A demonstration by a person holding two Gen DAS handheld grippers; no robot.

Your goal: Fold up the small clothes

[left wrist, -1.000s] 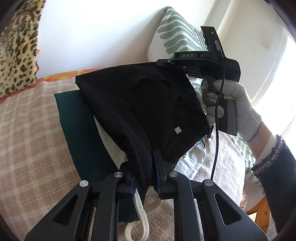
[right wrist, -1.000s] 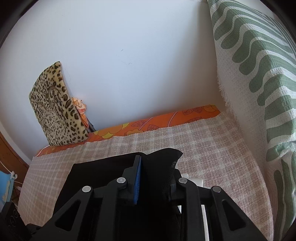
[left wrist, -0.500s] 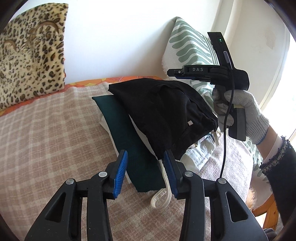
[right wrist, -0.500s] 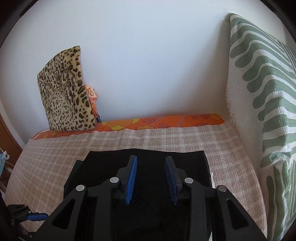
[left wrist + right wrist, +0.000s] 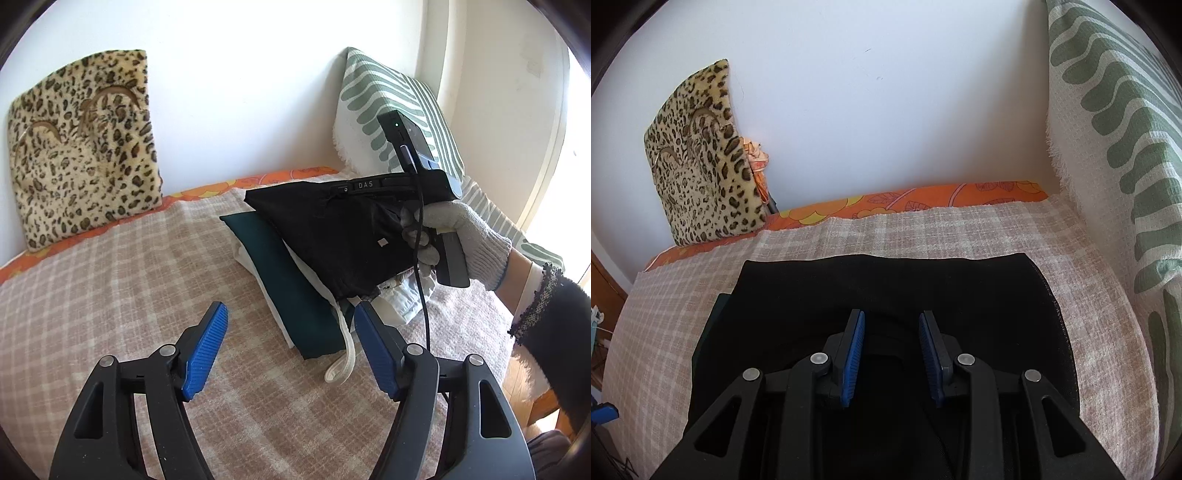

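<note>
A folded black garment lies on top of a stack of folded clothes, above a dark green piece and white pieces, on the checked bed cover. My left gripper is open and empty, just in front of the stack. My right gripper is open and empty, low over the black garment. In the left wrist view the right gripper's body sits over the far side of the stack, held by a gloved hand.
A leopard-print cushion leans on the wall at the back left. A green-and-white patterned pillow stands at the right. An orange flowered sheet edge runs along the wall. A white strap trails from the stack.
Both grippers let go of the black garment and opened. The garment dropped onto the stack. My left gripper drew back from it.
</note>
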